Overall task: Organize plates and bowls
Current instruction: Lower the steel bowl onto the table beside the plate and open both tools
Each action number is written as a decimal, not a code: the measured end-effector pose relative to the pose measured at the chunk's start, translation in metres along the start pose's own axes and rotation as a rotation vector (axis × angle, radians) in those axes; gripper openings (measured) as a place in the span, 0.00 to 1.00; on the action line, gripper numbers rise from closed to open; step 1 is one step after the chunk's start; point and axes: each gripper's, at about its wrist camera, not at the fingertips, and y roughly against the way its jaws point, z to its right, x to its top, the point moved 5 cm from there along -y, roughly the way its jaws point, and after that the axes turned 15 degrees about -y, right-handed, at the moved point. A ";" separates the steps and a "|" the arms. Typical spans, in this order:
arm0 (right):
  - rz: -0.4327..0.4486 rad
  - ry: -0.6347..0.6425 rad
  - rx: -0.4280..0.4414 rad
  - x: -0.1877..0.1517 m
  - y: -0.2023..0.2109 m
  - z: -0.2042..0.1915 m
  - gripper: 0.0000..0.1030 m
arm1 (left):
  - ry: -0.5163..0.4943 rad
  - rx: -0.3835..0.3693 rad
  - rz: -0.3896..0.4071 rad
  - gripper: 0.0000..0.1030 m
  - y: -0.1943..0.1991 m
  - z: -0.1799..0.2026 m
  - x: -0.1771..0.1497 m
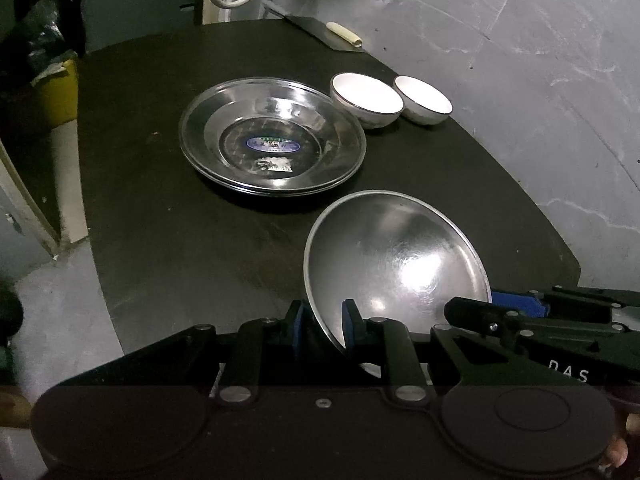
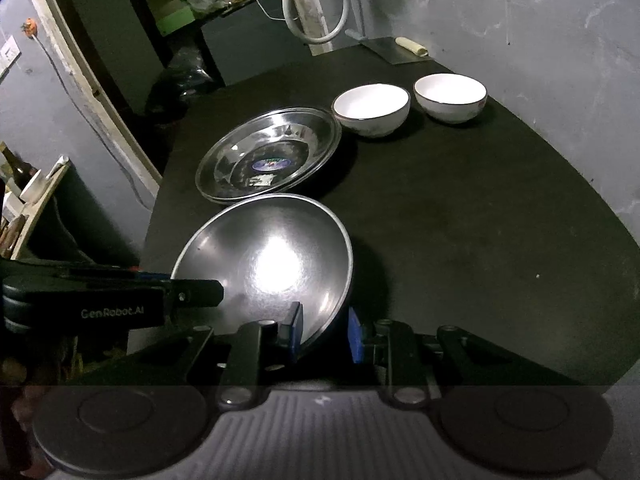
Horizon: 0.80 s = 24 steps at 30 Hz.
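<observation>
A plain steel plate (image 1: 396, 264) is held tilted above the black table (image 1: 160, 220). My left gripper (image 1: 326, 326) is shut on its near rim. My right gripper (image 2: 326, 332) is shut on the same plate (image 2: 272, 256) at its right near rim. The right gripper also shows in the left wrist view (image 1: 520, 308), and the left gripper in the right wrist view (image 2: 192, 292). A stack of steel plates (image 1: 272, 136) with a blue sticker lies further back and also shows in the right wrist view (image 2: 272, 156). Two white bowls (image 1: 366, 98) (image 1: 424, 100) stand to its right.
A cleaver (image 1: 320, 32) with a pale handle lies at the table's far corner by the grey wall. A yellow bin (image 1: 60, 92) stands left of the table. A white hose (image 2: 316, 4) hangs behind the table. Shelves with clutter stand at left (image 2: 24, 200).
</observation>
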 end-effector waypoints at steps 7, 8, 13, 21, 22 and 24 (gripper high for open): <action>0.000 0.019 -0.022 0.001 0.003 -0.004 0.34 | 0.005 -0.032 0.009 0.21 -0.003 -0.005 0.000; 0.002 0.024 -0.024 0.001 0.005 -0.004 0.36 | 0.009 -0.029 0.011 0.23 -0.002 -0.006 0.000; 0.021 0.022 -0.026 0.011 0.014 0.006 0.57 | 0.031 0.019 0.038 0.60 0.010 -0.009 0.003; 0.052 0.045 0.055 0.057 0.010 0.025 0.98 | 0.146 0.190 0.160 0.99 0.040 -0.028 0.026; 0.058 0.041 0.071 0.068 0.006 0.029 0.99 | 0.173 0.211 0.158 0.99 0.041 -0.031 0.032; 0.078 0.018 0.109 0.085 -0.002 0.036 1.00 | 0.204 0.236 0.140 0.99 0.039 -0.034 0.046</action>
